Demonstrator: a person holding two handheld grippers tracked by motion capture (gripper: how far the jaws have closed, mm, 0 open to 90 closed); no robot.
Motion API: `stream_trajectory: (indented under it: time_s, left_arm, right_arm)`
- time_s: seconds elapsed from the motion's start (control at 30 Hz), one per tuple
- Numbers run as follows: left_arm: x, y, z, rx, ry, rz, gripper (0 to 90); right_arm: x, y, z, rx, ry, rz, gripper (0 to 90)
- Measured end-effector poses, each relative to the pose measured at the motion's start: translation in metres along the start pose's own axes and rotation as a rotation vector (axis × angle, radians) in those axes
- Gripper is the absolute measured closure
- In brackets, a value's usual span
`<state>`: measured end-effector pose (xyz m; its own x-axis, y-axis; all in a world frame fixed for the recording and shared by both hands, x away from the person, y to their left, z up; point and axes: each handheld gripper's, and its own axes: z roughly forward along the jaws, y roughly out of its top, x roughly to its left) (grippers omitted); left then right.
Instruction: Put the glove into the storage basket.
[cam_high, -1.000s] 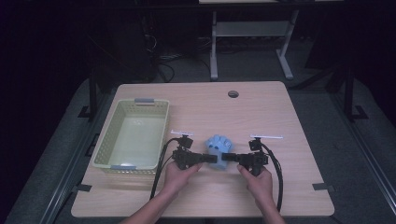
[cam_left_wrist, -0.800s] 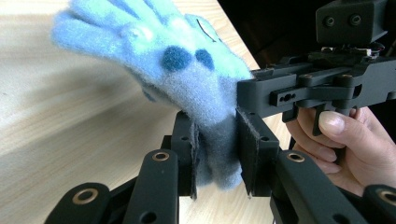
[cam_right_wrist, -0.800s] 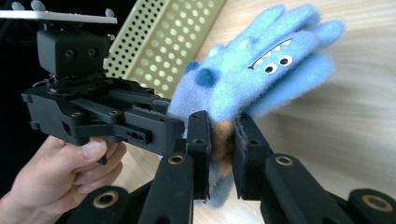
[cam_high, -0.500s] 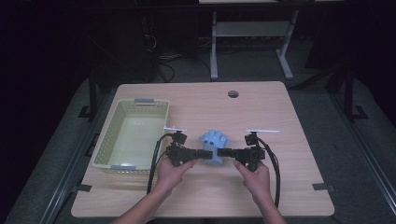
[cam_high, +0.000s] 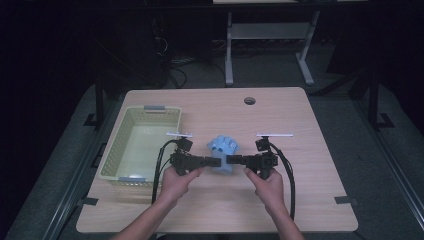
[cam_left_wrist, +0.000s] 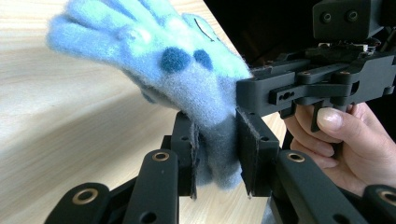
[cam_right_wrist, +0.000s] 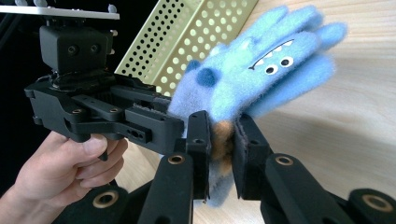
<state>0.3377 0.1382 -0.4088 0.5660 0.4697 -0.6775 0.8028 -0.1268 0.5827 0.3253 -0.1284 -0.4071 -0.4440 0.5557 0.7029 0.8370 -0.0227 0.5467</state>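
A fuzzy light-blue glove (cam_high: 223, 146) with a monster face hangs just over the middle of the table, held by its cuff from both sides. My left gripper (cam_high: 218, 162) comes in from the left and is shut on the cuff. My right gripper (cam_high: 229, 160) comes in from the right and is shut on it too. In the left gripper view the pads (cam_left_wrist: 247, 149) of my left gripper (cam_left_wrist: 218, 158) squeeze the cuff below the glove (cam_left_wrist: 177, 60). In the right gripper view my right gripper (cam_right_wrist: 219, 144) pinches the cuff, and the glove (cam_right_wrist: 261, 70) points up and to the right with its fingers tilted.
A pale green perforated basket (cam_high: 114, 140) stands on the left of the wooden table (cam_high: 310, 150), just left of my left hand; its wall (cam_right_wrist: 196, 32) shows behind the glove. A round cable hole (cam_high: 249, 100) lies near the far edge.
Both grippers have moved a little left and away from the person with the glove between them. Both grips hold as before.
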Motion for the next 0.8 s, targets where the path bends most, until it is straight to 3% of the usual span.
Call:
stream_trajectory:
  time_s: [0.43, 0.8]
  left_arm:
    - [0.004, 0.003, -0.021, -0.021, 0.012, 0.000, 69.7]
    - [0.007, 0.006, -0.044, -0.042, 0.025, 0.008, 69.8]
  right_arm:
    - [0.012, 0.010, 0.013, 0.019, 0.012, -0.018, 78.3]
    - [0.031, 0.022, 0.029, 0.036, 0.025, -0.056, 78.3]
